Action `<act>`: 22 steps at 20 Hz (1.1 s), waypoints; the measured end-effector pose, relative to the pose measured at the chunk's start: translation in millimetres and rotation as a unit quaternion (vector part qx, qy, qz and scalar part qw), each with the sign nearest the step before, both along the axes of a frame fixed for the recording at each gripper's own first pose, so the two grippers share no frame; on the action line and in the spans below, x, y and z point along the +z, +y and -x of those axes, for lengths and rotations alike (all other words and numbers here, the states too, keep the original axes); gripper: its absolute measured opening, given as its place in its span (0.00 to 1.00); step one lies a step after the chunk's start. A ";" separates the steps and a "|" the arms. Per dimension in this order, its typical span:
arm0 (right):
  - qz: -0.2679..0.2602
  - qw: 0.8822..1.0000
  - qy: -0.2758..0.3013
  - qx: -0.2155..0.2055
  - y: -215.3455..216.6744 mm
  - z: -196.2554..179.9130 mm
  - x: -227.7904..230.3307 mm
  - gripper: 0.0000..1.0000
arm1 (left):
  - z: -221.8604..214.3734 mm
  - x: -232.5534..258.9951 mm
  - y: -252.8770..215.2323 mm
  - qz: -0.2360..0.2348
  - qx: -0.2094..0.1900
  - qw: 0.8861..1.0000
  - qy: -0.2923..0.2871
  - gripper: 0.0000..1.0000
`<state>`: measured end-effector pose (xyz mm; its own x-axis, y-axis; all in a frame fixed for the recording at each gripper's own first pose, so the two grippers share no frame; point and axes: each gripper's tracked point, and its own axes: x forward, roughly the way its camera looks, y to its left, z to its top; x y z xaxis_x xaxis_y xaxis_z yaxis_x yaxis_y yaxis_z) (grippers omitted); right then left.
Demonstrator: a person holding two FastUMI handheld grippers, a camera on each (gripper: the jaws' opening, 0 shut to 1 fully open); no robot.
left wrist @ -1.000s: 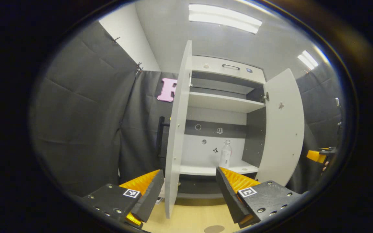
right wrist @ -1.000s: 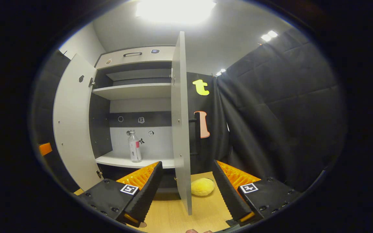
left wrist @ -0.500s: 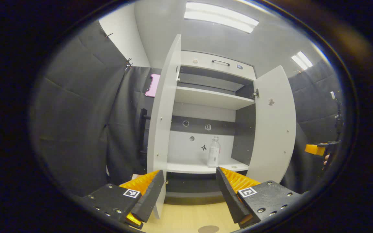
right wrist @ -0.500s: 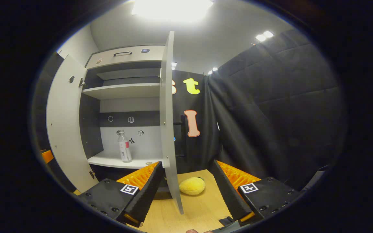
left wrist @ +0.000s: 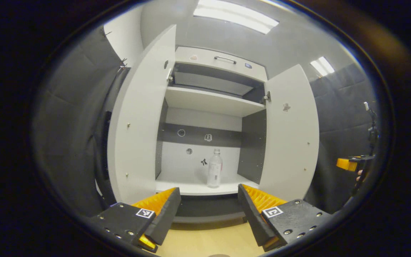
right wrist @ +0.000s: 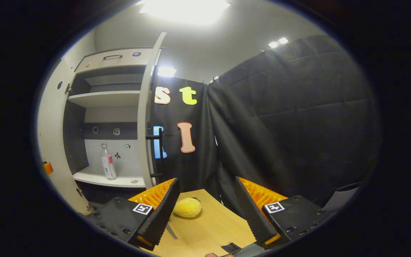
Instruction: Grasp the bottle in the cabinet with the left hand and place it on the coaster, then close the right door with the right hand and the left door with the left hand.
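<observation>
Clear plastic bottle [left wrist: 214,168] with white label: upright on the lower shelf of the white two-door cabinet [left wrist: 211,101], both doors open. In the left gripper view it now sits squarely between the doors, having been right of centre a second ago. Left gripper [left wrist: 209,208]: fingers wide apart, empty, short of the shelf. Right gripper [right wrist: 205,210]: wide apart, empty, swung rightward since; yellow plush toy [right wrist: 187,207] on the wooden tabletop [right wrist: 209,228] now between its fingers.
</observation>
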<state>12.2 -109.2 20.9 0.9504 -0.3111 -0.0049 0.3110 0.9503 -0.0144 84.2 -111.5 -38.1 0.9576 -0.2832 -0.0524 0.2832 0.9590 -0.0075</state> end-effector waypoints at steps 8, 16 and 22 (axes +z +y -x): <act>-0.016 0.999 -0.022 -0.047 -45.8 -47.2 1.7 0.98 | -93.6 1.5 -46.7 -0.023 -0.017 1.000 -0.006 0.93; -0.039 0.996 -0.018 -0.080 -78.3 -84.5 -18.1 0.98 | -178.5 -26.8 -72.9 -0.035 -0.006 0.999 0.011 0.93; -0.034 0.995 -0.013 -0.097 -98.2 -104.4 -28.6 0.98 | -235.3 -50.1 -89.3 -0.060 -0.004 0.998 0.020 0.93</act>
